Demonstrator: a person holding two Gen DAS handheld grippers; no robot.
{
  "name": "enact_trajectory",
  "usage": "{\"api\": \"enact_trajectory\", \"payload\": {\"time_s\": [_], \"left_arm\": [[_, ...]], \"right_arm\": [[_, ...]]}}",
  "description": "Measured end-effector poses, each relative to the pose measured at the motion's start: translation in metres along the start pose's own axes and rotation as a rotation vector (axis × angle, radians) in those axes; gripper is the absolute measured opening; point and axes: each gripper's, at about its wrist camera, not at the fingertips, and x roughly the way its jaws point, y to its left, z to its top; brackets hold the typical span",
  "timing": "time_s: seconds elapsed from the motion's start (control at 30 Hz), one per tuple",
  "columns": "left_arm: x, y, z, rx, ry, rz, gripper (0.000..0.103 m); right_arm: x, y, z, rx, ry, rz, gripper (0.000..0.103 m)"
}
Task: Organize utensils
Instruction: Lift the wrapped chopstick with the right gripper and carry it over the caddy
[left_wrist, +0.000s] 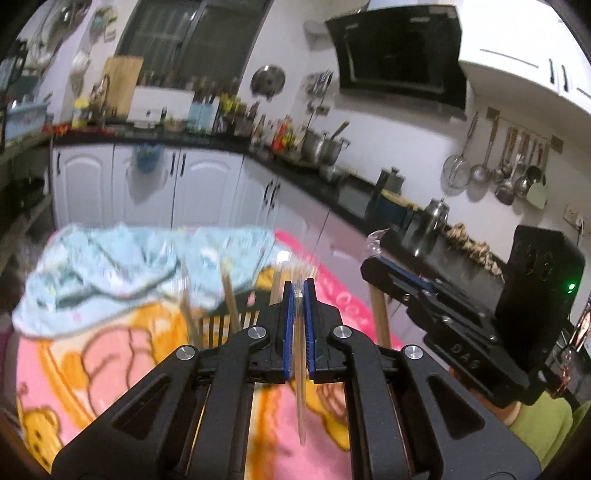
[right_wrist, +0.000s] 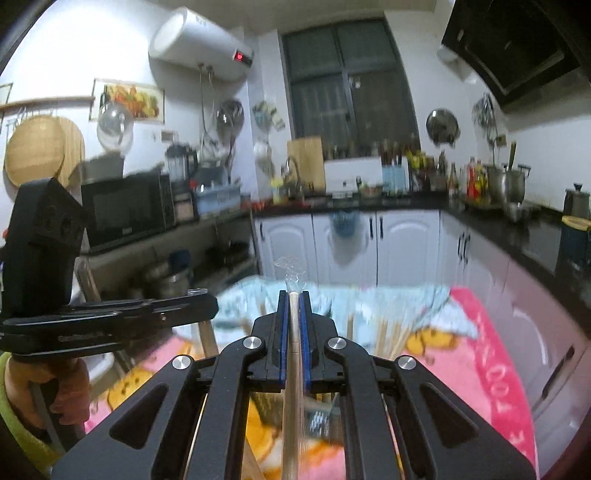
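My left gripper (left_wrist: 299, 286) is shut on a chopstick in a clear plastic sleeve (left_wrist: 301, 387) that hangs down between the blue pads. My right gripper (left_wrist: 371, 264) shows at the right, shut on a wooden chopstick (left_wrist: 380, 321). In the right wrist view my right gripper (right_wrist: 294, 295) clamps that wooden chopstick (right_wrist: 291, 387), and crumpled clear wrap sticks out above its tips. My left gripper (right_wrist: 212, 306) shows side-on at the left. Below both stands a black slatted holder (left_wrist: 225, 326) with several blurred chopsticks (right_wrist: 391, 336) in it.
The holder sits on a pink cartoon blanket (left_wrist: 110, 365) with a crumpled light blue cloth (left_wrist: 110, 273) behind it. White cabinets (left_wrist: 207, 188) and a crowded black counter (left_wrist: 332, 184) lie beyond. A hand in a green sleeve (right_wrist: 70, 387) holds the left gripper.
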Motion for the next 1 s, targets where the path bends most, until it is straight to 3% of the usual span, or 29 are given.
{"api": "enact_trajectory", "payload": {"time_s": [0.23, 0.47, 0.73, 1.0], "left_arm": [[-0.010, -0.019, 0.043, 0.062, -0.104, 0.008, 0.003], [0.002, -0.022, 0.067, 0.075, -0.153, 0.056, 0.003], [0.021, -0.013, 0.078, 0.073, -0.183, 0.108, 0.003], [0.040, 0.003, 0.067, 0.063, -0.197, 0.149, 0.003]], "right_arm": [[-0.005, -0.010, 0.036, -0.004, -0.167, -0.017, 0.006], [0.001, -0.020, 0.058, -0.024, -0.292, -0.064, 0.006], [0.024, -0.032, 0.058, -0.018, -0.331, -0.108, 0.006], [0.053, -0.046, 0.043, 0.005, -0.336, -0.140, 0.006]]}}
